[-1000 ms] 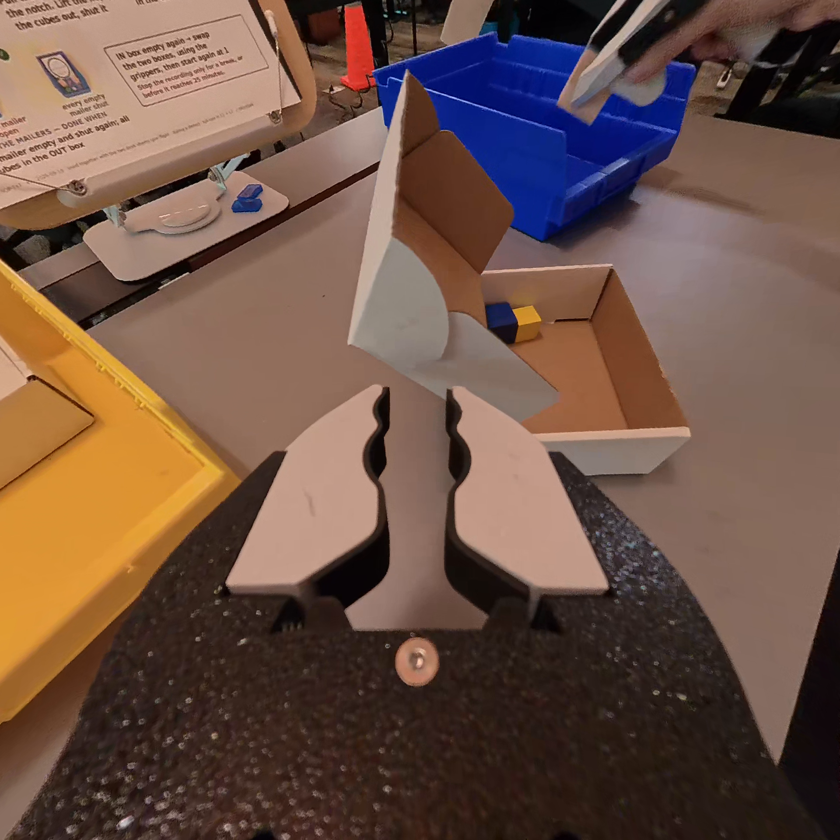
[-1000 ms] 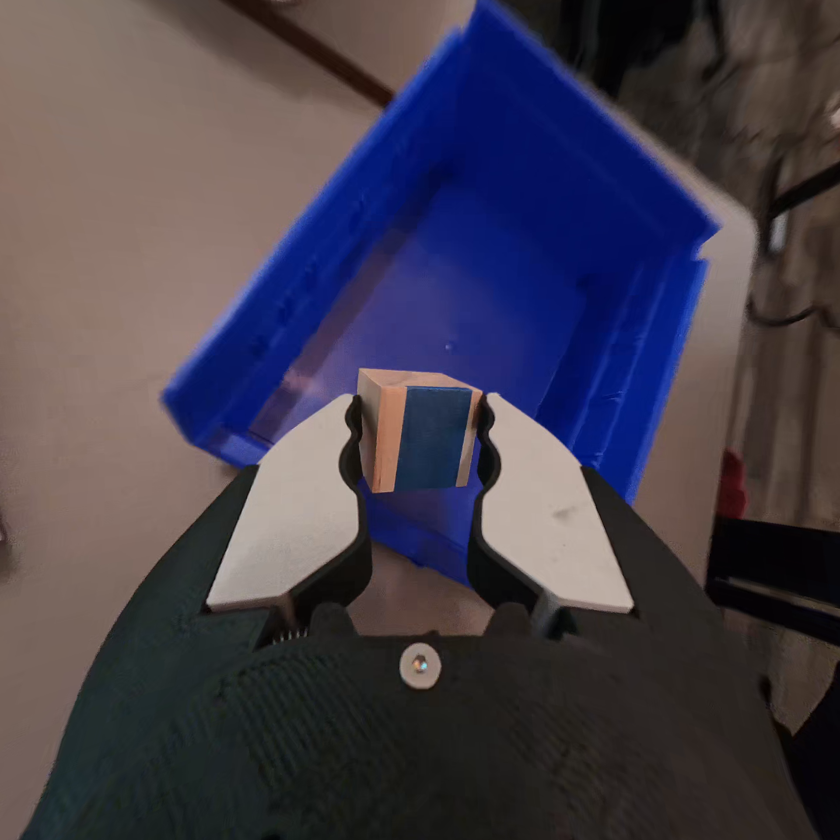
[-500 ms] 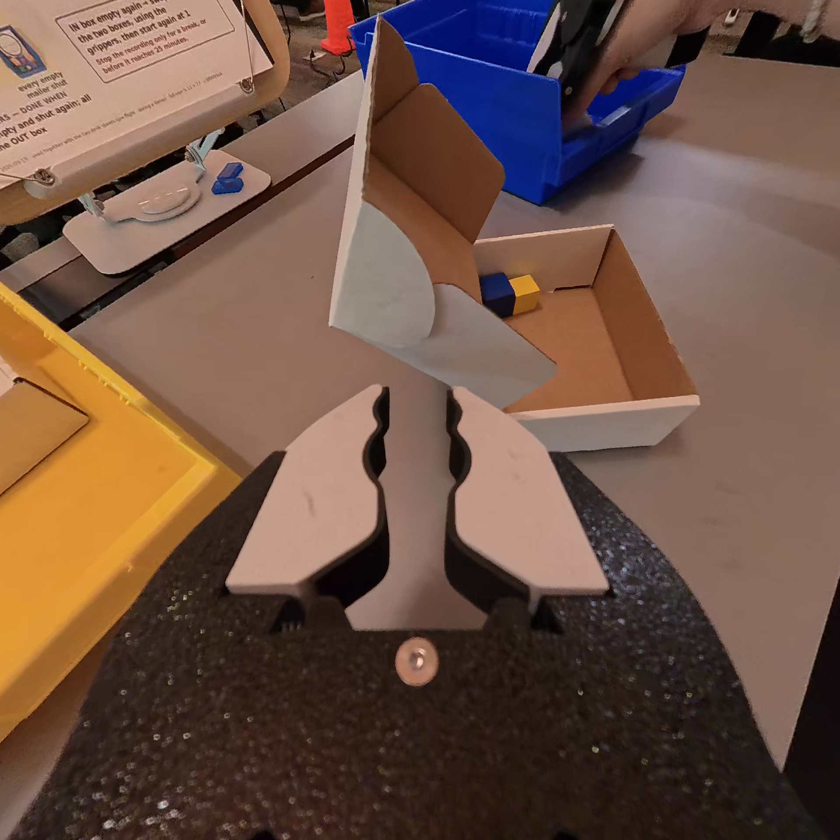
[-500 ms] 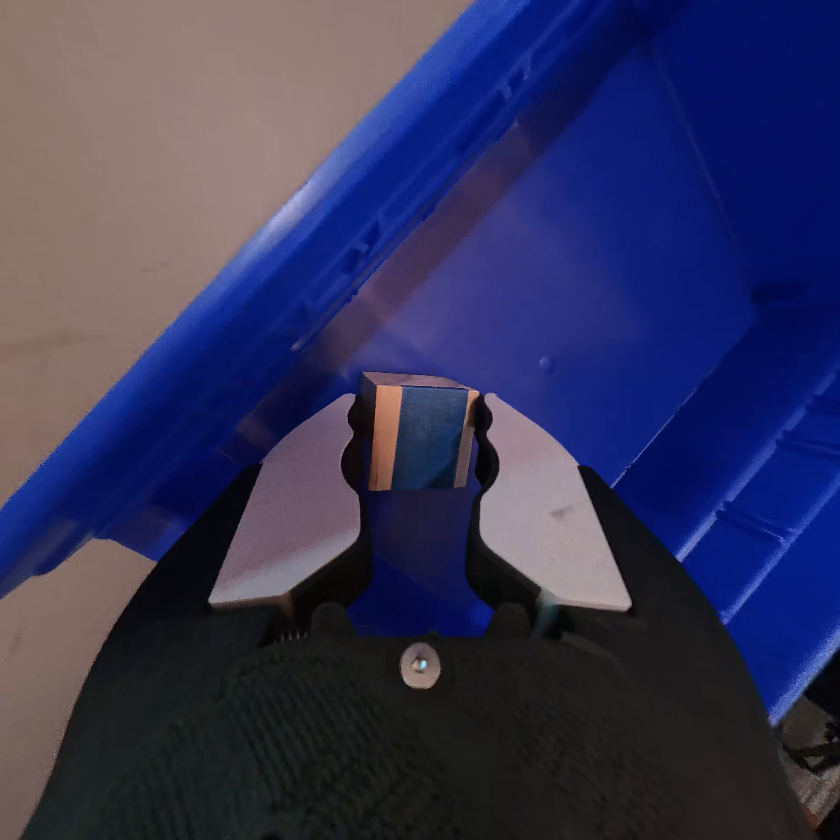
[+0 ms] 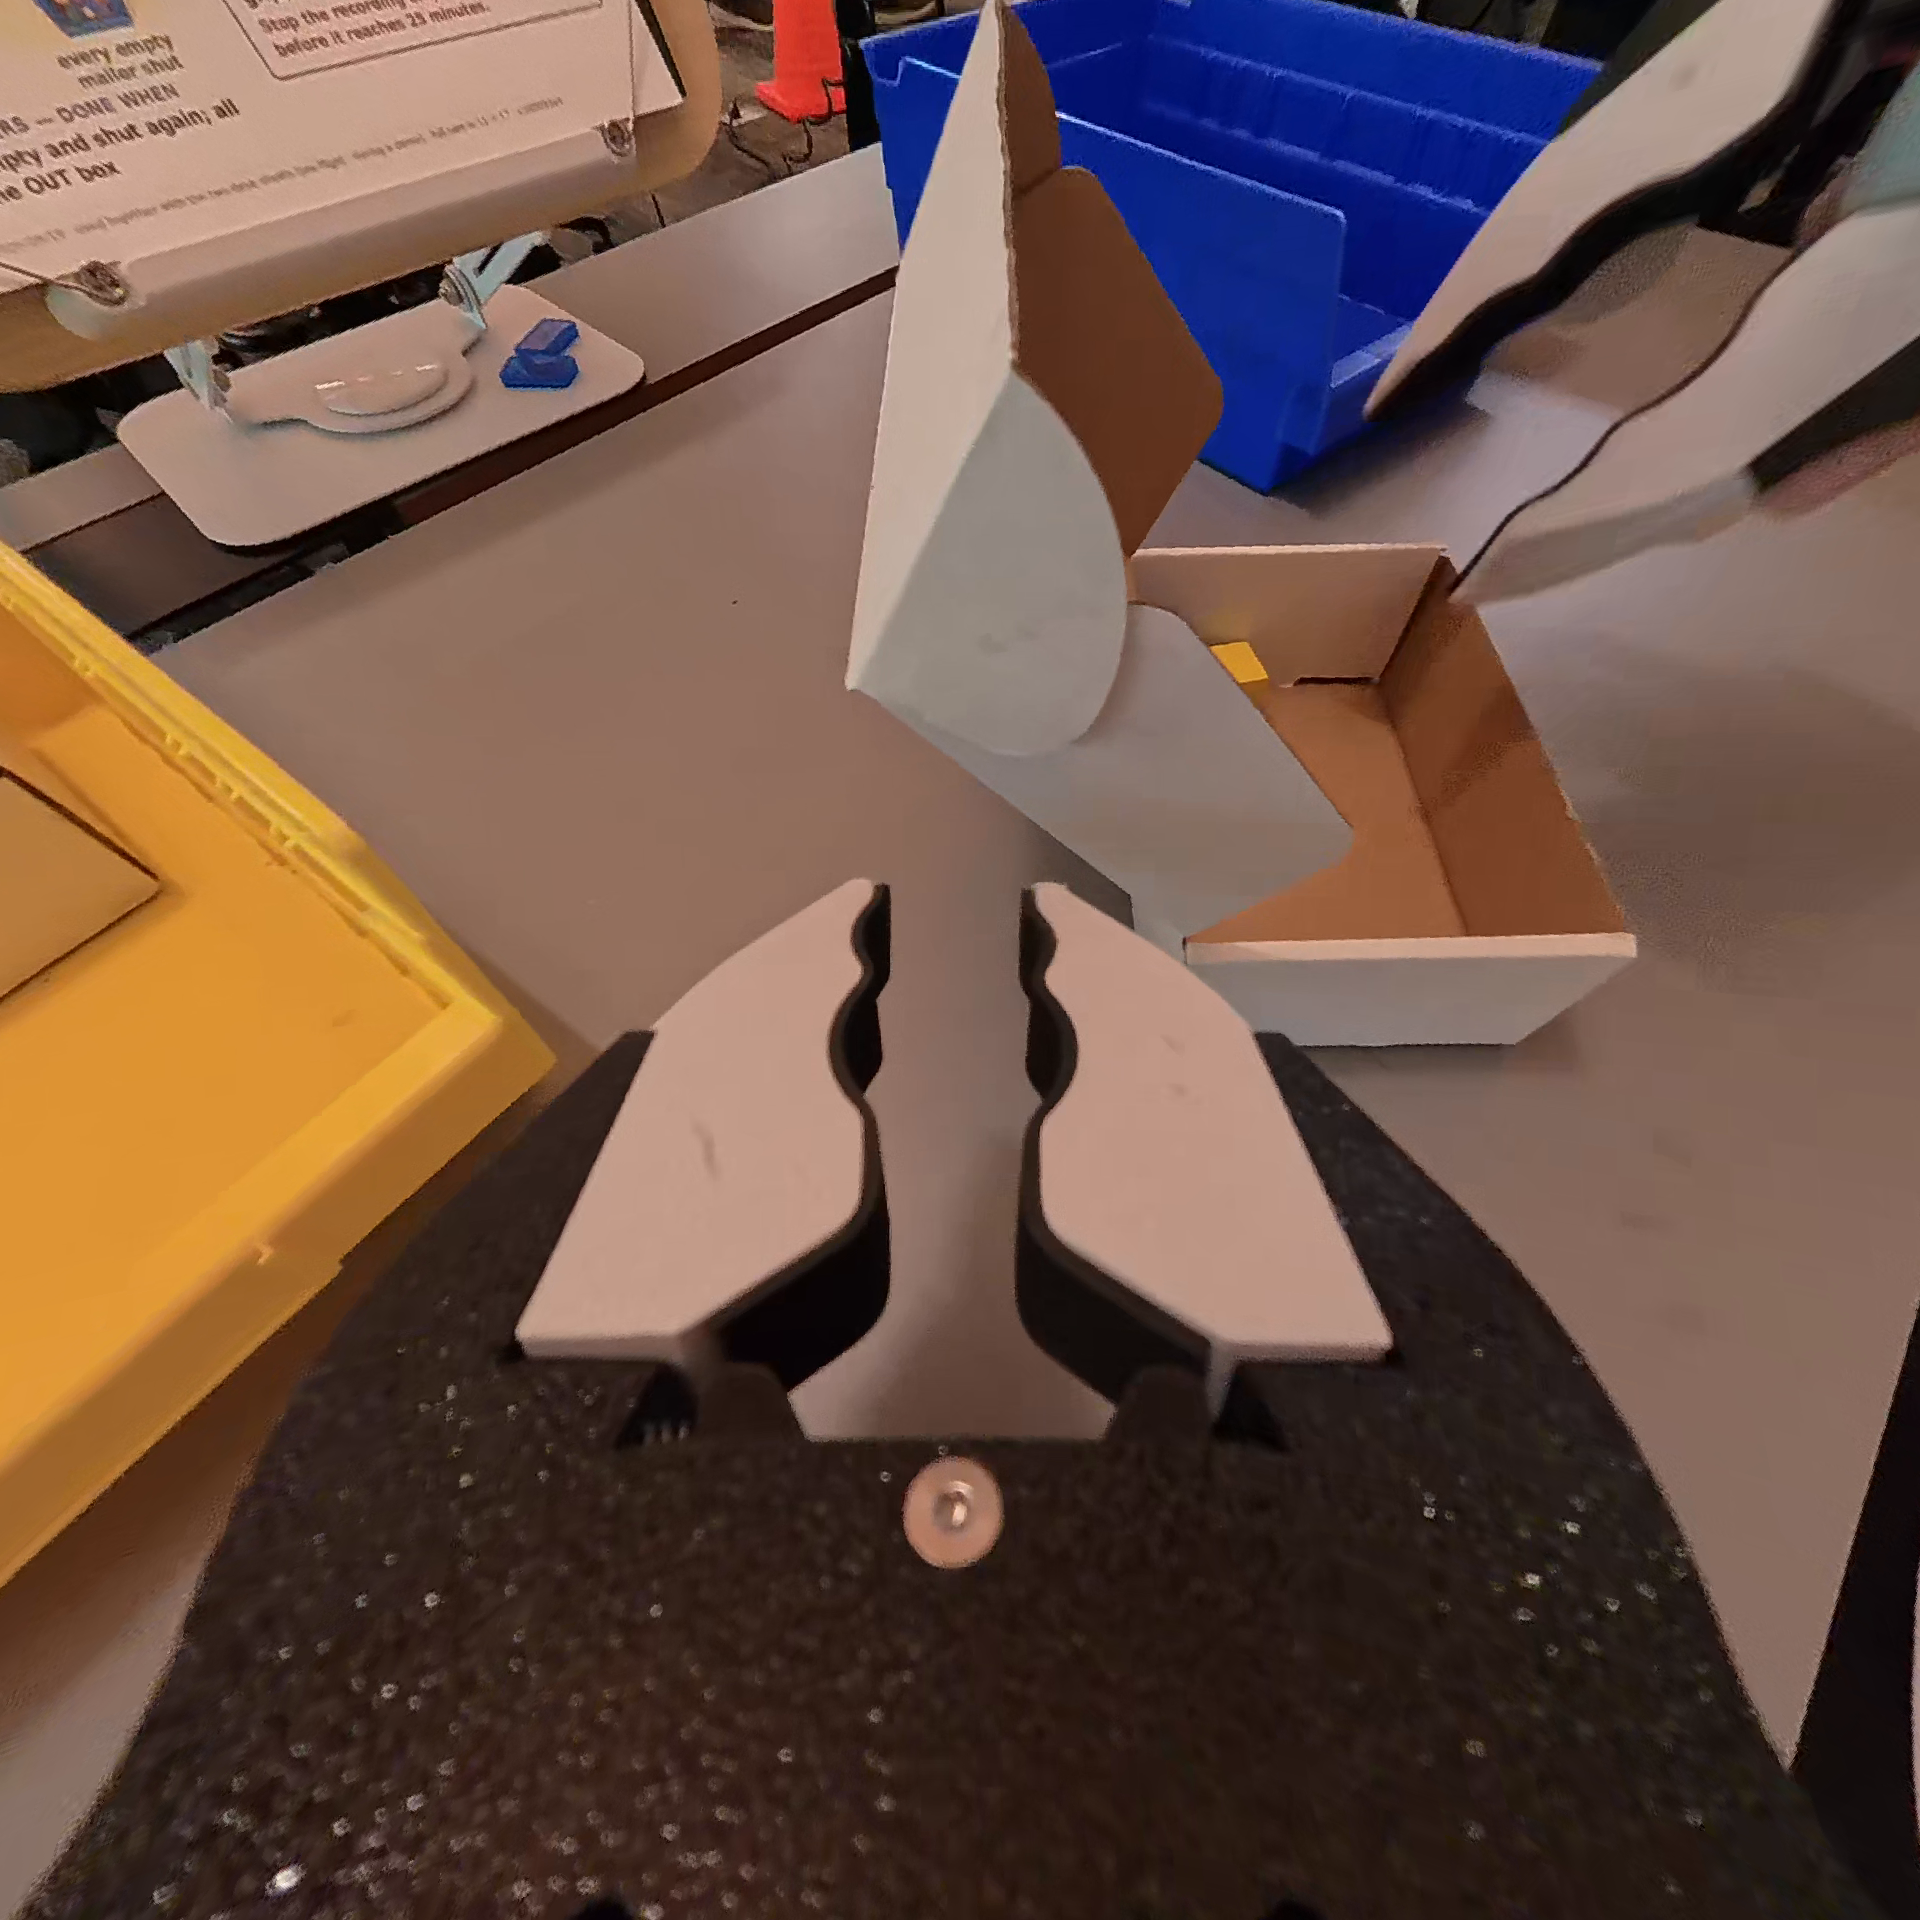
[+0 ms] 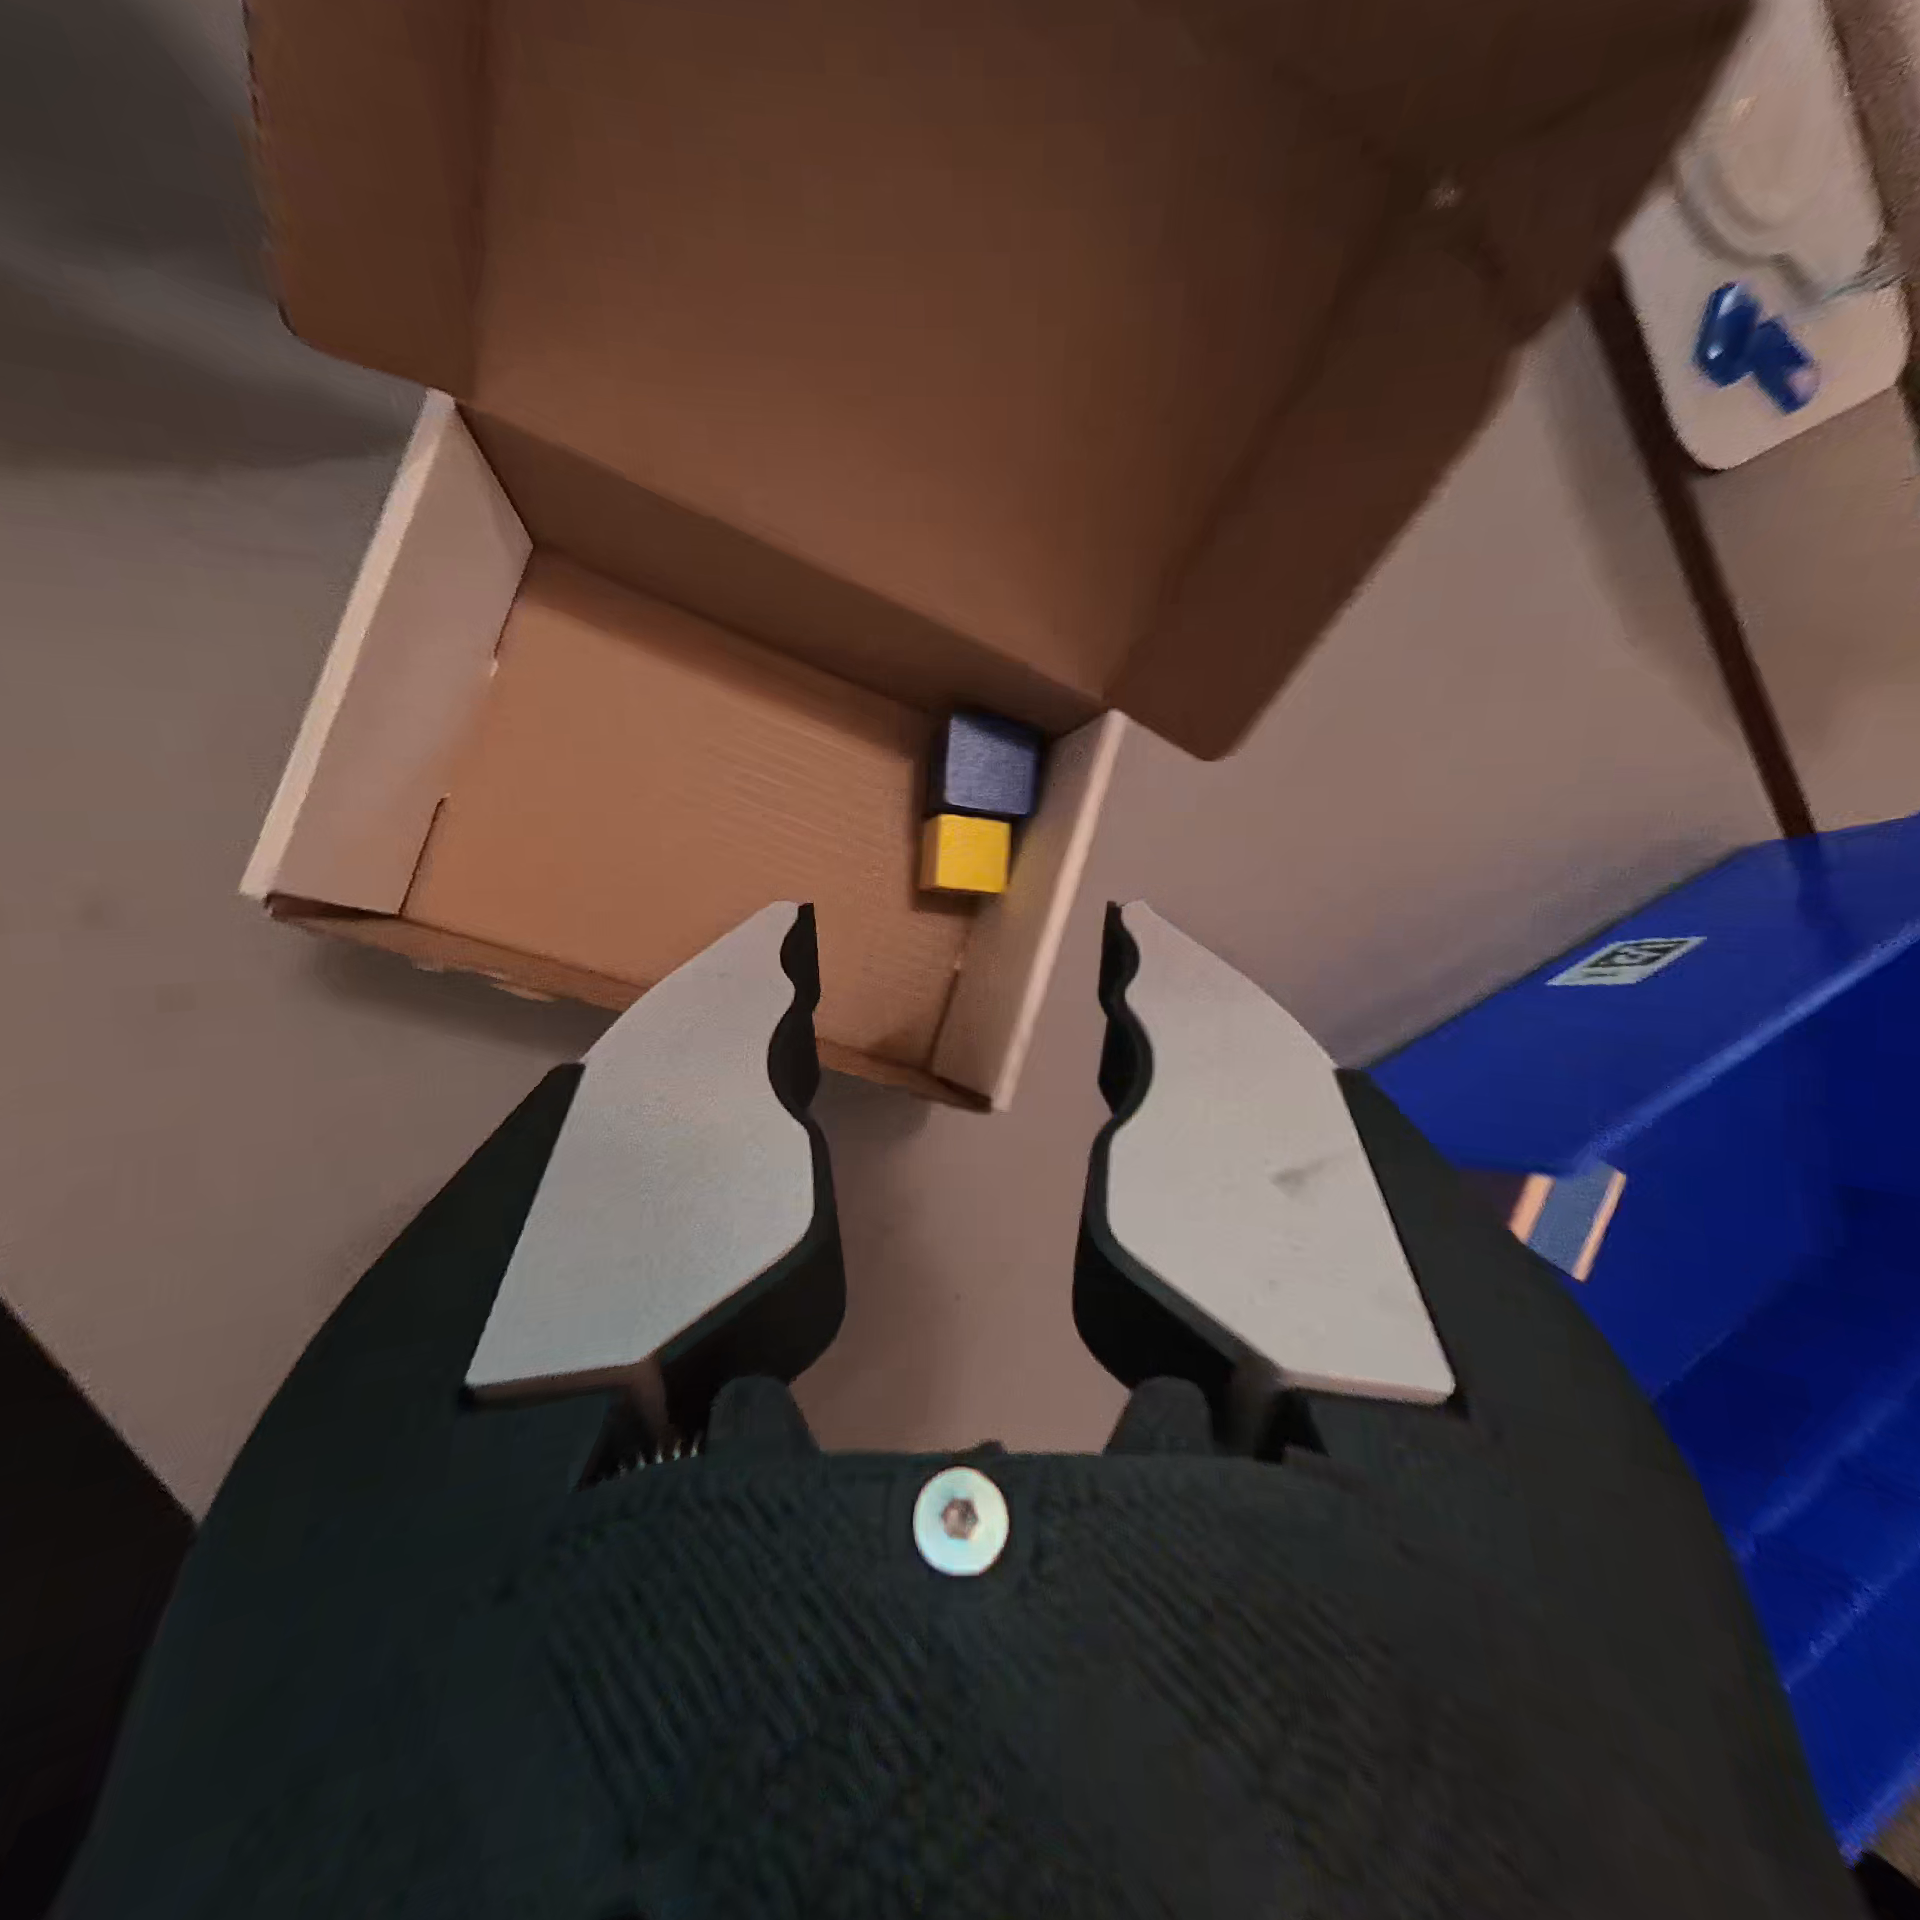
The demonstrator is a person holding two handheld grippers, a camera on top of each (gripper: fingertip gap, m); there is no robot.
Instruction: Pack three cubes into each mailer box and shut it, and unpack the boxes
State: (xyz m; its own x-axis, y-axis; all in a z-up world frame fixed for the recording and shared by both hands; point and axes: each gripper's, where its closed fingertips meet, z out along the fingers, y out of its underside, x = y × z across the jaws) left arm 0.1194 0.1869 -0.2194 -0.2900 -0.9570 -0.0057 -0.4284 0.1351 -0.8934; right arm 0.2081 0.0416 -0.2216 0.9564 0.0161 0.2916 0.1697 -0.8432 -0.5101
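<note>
While its lid stands raised, the mailer box (image 6: 665, 748) at the centre of the right wrist view holds two cubes.
A blue cube (image 6: 985, 764) and a yellow cube (image 6: 964, 854) touch along its right wall. My right gripper (image 6: 956, 940) is spread and holds nothing; my left gripper (image 5: 954, 914) is parted too, gripping nothing. At right, the blue bin (image 6: 1714, 1195) holds a tan-and-blue cube (image 6: 1569, 1218). At left in the left wrist view, the yellow bin (image 5: 208, 1091) holds a flat brown piece.

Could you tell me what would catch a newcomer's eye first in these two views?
Probably the open mailer box on the grey table, its lid standing up, with a blue cube and a yellow cube touching in one corner. Next, the blue bin behind it and the yellow bin at the left. Both grippers are empty.
</note>
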